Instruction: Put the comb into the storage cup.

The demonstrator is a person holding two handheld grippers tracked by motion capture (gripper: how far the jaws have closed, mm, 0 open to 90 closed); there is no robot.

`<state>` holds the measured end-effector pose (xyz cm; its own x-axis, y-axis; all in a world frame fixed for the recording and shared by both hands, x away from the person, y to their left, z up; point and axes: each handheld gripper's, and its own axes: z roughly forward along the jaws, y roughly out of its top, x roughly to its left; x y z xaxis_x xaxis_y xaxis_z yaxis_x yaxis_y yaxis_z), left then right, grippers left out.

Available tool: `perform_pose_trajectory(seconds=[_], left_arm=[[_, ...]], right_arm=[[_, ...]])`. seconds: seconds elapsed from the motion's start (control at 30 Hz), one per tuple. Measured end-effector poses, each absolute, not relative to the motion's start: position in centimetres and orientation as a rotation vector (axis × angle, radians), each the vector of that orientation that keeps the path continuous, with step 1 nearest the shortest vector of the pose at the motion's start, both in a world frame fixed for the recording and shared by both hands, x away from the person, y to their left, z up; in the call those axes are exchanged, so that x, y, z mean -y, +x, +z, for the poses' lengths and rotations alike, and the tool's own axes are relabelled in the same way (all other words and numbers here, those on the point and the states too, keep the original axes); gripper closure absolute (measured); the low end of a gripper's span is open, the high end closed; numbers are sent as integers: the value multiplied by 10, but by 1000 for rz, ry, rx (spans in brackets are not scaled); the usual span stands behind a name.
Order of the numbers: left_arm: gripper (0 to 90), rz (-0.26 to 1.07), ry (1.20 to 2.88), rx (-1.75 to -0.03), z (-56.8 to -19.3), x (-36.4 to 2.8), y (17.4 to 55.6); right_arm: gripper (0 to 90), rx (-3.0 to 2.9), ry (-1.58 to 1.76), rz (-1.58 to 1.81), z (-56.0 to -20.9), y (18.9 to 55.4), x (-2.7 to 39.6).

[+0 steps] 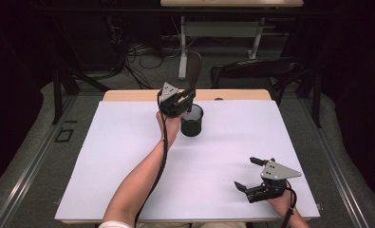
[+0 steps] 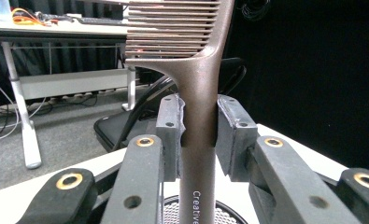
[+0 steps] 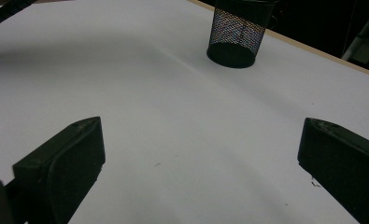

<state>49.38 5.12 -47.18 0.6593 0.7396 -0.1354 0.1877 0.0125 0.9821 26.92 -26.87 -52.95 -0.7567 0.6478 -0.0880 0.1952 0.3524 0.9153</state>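
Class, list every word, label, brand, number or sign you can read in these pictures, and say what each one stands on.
"Creative": white letters running along the handle of the brown comb, near the bottom edge of the left gripper view; the word may run on out of frame.
The mesh cup, the grippers and the table show no readable text.
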Motion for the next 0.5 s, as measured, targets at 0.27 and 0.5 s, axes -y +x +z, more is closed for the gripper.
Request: perform_pose_trajectory(seconds=[0.27,0.5], left_arm=[[726,507,1541,-795,-473,-50,494],[726,512,1553,-792,-475,-49,495]], right_arm=[[4,-2181,734,1389,-530,270,268],[5,-2183,733,1387,-530,269,269]])
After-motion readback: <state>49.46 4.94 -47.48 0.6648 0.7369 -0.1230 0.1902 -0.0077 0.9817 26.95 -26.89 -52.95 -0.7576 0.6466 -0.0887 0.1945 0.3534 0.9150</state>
